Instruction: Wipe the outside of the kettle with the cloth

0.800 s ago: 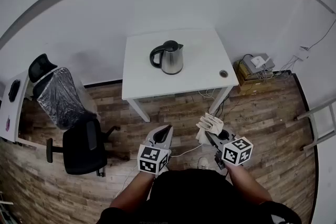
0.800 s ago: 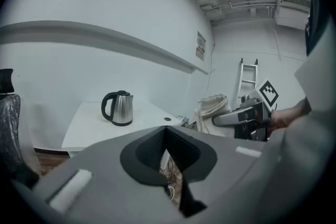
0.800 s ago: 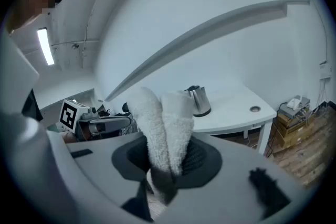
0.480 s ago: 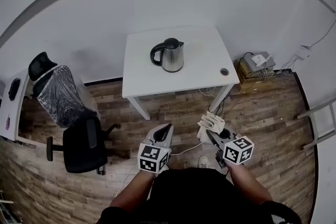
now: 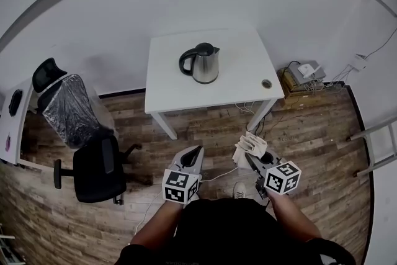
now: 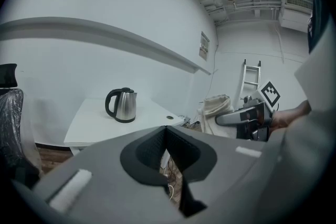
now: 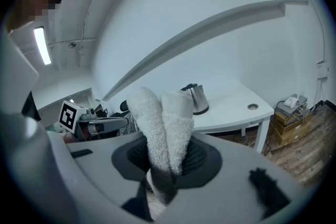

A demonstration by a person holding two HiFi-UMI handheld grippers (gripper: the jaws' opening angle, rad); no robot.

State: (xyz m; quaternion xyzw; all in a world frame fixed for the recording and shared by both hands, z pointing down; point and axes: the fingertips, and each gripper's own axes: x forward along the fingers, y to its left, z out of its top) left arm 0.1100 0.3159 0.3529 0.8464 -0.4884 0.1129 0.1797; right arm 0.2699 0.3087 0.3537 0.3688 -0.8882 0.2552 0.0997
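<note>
A steel kettle (image 5: 203,63) with a black handle and lid stands upright on the white table (image 5: 242,90); it also shows small in the left gripper view (image 6: 123,105) and behind the cloth in the right gripper view (image 7: 197,98). My right gripper (image 5: 250,158) is shut on a folded white cloth (image 5: 249,147), which sticks up between its jaws (image 7: 165,128). My left gripper (image 5: 195,155) is shut with nothing in it (image 6: 166,131). Both are held low over the wooden floor, well short of the table.
A black office chair (image 5: 99,170) stands left of me, with a second chair under plastic wrap (image 5: 68,110) behind it. A box with devices and cables (image 5: 302,80) sits right of the table. A ladder (image 5: 377,146) leans at the far right. The table has a cable hole (image 5: 267,83).
The view has shifted slightly; the table and kettle sit a little nearer and to the right. Both grippers hold their positions, the cloth still clamped.
</note>
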